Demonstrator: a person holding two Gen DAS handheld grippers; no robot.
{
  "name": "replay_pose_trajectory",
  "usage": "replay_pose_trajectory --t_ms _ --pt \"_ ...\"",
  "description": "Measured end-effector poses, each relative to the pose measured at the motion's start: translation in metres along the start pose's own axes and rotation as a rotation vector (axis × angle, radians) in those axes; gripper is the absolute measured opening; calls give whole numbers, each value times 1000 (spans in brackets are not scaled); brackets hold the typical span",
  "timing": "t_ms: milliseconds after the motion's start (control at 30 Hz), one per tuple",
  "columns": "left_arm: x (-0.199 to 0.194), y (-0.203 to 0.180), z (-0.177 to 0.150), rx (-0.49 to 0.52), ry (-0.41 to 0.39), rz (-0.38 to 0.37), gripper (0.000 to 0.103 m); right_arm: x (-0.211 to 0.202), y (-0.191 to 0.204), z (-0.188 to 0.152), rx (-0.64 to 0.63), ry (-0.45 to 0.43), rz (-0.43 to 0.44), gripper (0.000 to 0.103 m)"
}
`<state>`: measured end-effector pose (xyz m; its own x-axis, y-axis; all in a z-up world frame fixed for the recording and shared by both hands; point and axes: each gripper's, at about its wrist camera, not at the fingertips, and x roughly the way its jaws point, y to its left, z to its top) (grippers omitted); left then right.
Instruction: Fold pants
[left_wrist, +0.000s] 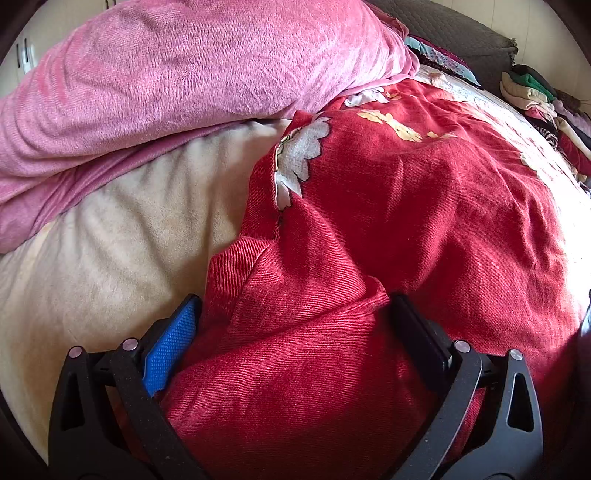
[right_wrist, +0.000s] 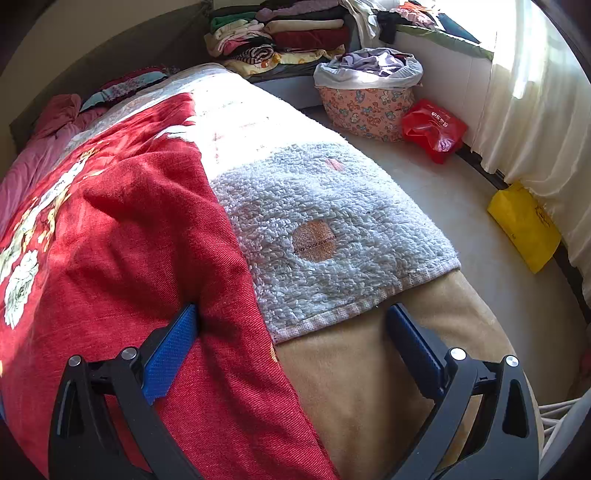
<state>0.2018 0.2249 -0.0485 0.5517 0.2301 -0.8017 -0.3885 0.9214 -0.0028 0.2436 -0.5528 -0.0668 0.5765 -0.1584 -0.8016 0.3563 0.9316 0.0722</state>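
Note:
The red pants (left_wrist: 406, 206) with white and yellow flower print lie spread and rumpled across the bed. In the left wrist view a raised fold of the red cloth sits between the fingers of my left gripper (left_wrist: 295, 325), whose jaws stand wide apart. In the right wrist view the red pants (right_wrist: 129, 229) cover the left half. Their right edge runs down between the fingers of my right gripper (right_wrist: 293, 328), also open. Its left blue pad (right_wrist: 170, 354) rests against the red cloth, while the right finger is over the beige blanket (right_wrist: 369, 369).
A pink plush blanket (left_wrist: 184, 74) is heaped at the back left on a beige blanket (left_wrist: 110, 240). A white terry towel (right_wrist: 332, 236) lies beside the pants. Beyond the bed are stacked clothes (right_wrist: 288, 33), a laundry basket (right_wrist: 369, 99), a red bag (right_wrist: 432, 125), a yellow bag (right_wrist: 524, 225) and a curtain (right_wrist: 535, 110).

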Motion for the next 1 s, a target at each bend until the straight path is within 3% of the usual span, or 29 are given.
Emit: replay_pose_trajectory --t_ms 1000 --pt "-2 1 -2 1 1 1 95 -1 -1 0 0 0 0 99"
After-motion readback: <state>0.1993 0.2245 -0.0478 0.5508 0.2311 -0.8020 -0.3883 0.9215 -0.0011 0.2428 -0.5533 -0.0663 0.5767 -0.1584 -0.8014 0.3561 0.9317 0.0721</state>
